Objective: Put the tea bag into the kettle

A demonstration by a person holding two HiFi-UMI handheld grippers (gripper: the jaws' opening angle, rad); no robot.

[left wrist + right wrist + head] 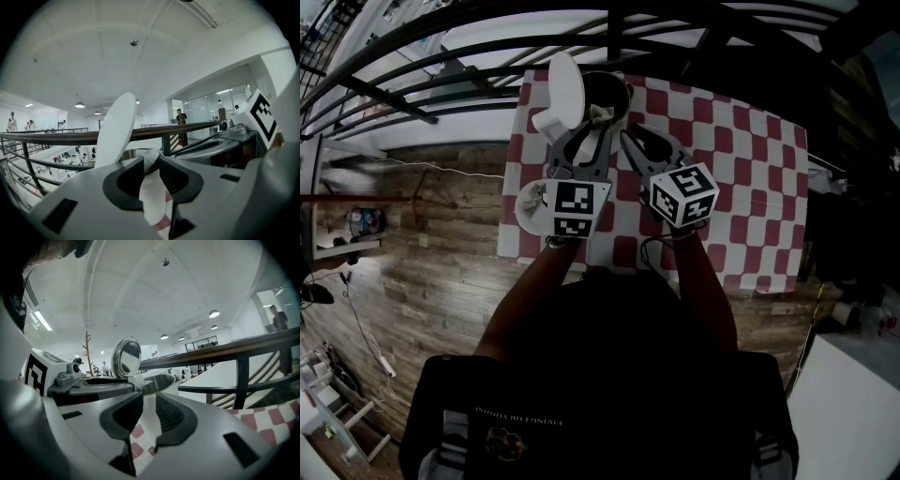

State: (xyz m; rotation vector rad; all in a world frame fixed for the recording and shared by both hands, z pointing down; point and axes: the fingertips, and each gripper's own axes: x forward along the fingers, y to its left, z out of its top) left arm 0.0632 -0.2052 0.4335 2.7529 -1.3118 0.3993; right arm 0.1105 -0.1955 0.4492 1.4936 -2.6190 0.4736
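The left tool (151,168), spread, frames the crumpled white tea bag (602,114) at the open white kettle's (626,94) rim. A slight forward shake should drop it inside.

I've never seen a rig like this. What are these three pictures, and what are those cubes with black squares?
A person holds a two-jaw gripper in each hand; the marked cubes are part of them. One picture looks down from a head camera; the others look along the jaws of the left gripper and right gripper. A white kettle, lid up, stands on a checked tablecloth. A crumpled tea bag sits between the left gripper's parted jaws, at the kettle's mouth. The right gripper is open and empty.
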